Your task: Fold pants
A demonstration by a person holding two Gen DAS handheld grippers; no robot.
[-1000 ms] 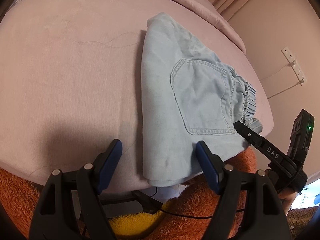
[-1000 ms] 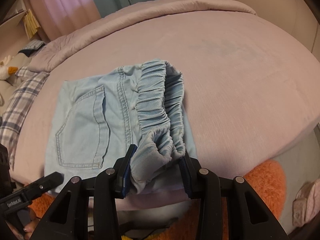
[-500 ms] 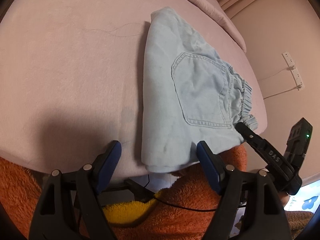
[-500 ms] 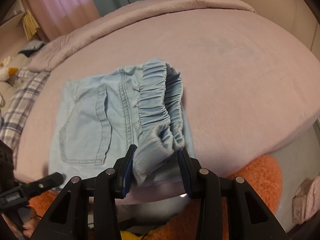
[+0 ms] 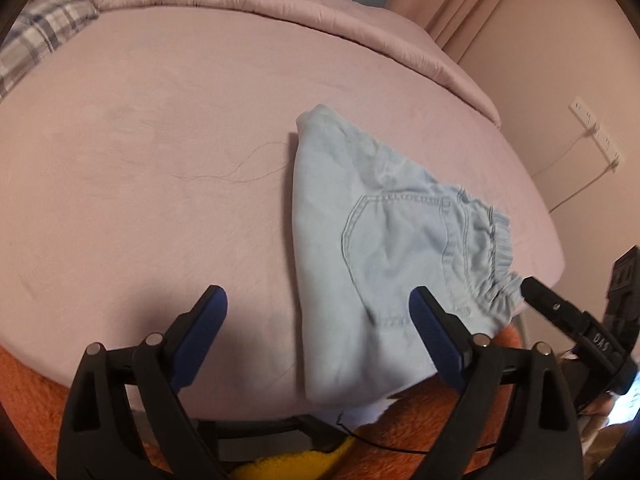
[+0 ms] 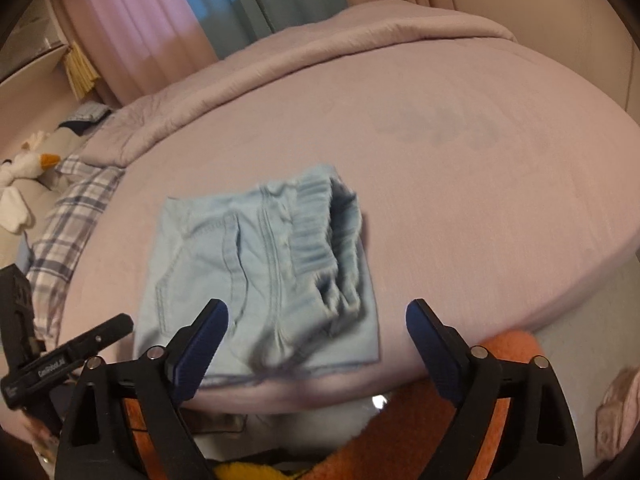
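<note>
The light blue denim pants (image 5: 384, 256) lie folded into a small packet near the front edge of the pink bed (image 5: 160, 168), back pocket up, elastic waistband on the right. In the right wrist view the pants (image 6: 256, 280) lie flat with the waistband bunched on top. My left gripper (image 5: 318, 336) is open and empty, above the packet's near left corner. My right gripper (image 6: 316, 336) is open and empty, pulled back just short of the waistband. Its finger (image 5: 560, 312) shows at the right in the left wrist view.
A rolled pink duvet (image 5: 280, 0) lies across the far side of the bed. A plaid pillow (image 6: 68, 216) and a plush toy (image 6: 24, 172) lie to the left. An orange fuzzy cloth (image 6: 400, 432) hangs below the bed edge. A wall with sockets (image 5: 596, 136) stands at the right.
My right gripper has opened and let go of the waistband, which dropped onto the packet. Both grippers have pulled back and risen from the pants.
</note>
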